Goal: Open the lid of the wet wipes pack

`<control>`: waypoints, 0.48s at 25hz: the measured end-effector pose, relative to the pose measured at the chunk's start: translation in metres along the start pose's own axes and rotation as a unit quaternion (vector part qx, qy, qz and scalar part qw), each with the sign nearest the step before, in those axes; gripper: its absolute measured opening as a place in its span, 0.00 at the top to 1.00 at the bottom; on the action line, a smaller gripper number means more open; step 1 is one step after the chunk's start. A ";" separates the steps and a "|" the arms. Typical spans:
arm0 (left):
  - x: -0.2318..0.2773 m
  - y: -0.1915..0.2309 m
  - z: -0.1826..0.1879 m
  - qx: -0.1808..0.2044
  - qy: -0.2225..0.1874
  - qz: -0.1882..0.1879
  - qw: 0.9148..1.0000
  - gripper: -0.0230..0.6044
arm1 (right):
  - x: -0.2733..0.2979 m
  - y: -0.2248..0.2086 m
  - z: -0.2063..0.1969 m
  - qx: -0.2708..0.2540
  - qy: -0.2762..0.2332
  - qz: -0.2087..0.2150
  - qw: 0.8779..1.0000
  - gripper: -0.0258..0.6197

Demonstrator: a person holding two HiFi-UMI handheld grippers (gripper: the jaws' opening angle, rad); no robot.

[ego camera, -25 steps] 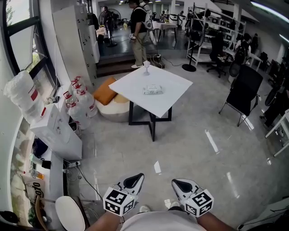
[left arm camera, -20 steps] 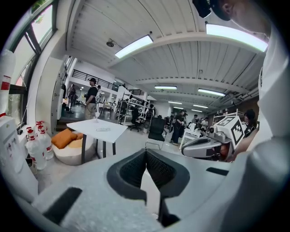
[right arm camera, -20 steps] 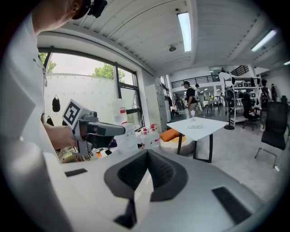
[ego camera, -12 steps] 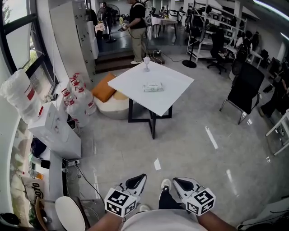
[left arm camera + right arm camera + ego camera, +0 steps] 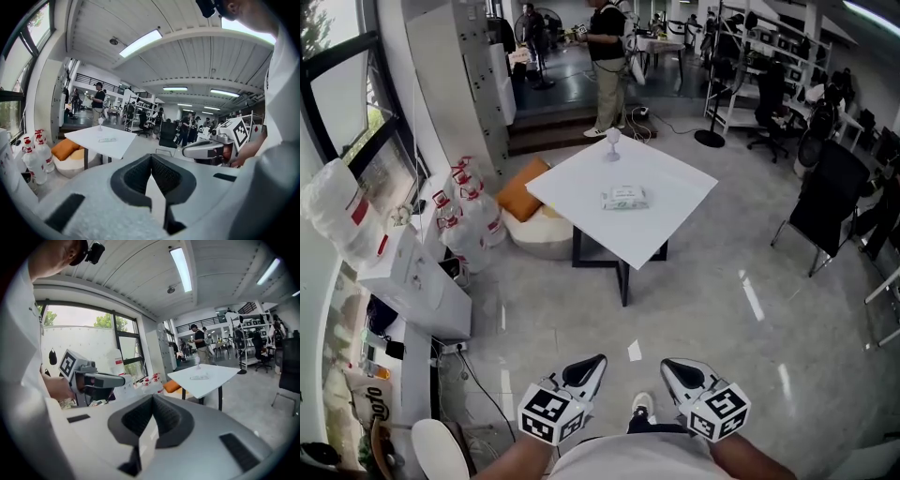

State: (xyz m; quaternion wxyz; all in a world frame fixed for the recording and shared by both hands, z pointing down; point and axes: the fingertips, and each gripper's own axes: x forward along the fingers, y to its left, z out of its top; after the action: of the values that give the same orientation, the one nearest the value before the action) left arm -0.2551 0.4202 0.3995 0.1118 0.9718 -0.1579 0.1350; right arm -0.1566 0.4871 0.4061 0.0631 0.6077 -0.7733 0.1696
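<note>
so the room is a big open office type space with a shiny grey tile floor. far left is a tall window, under it a stuffed white sack and a white cabinet, then a bunch of big water bottles and an orange cushion right up against a round white pouf. middle of the floor is a square white table on dark legs, and the wet wipes pack lies flat near the middle of it, too far off to make out the lid, with a little white stemmed thing at the far corner. a person stands just past the table, metal shelves and a black chair off to the right. labels: the bottles have red ones and the pack has some green print, all too small to read, same for the dark lettering on a tan bag at bottom left. left gripper and right gripper are both held low, close to the body, well apart from the table and pointing roughly at it. left one has its jaws pressed together with nothing in them, right one same deal, closed and empty
</note>
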 end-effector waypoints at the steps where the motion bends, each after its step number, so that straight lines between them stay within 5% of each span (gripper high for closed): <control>1: 0.012 0.005 0.009 0.001 -0.005 0.001 1.000 0.95 | 0.006 -0.012 0.007 -0.001 -0.003 0.001 1.000 0.95; 12: 0.106 0.022 0.045 -0.008 0.004 0.020 1.000 0.95 | 0.042 -0.107 0.036 0.009 -0.006 0.040 0.999 0.95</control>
State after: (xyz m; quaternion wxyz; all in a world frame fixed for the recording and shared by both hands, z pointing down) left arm -0.1557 0.3592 0.3924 0.1178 0.9668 -0.1783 0.1398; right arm -0.0601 0.4147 0.4048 0.0459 0.5780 -0.7957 0.1753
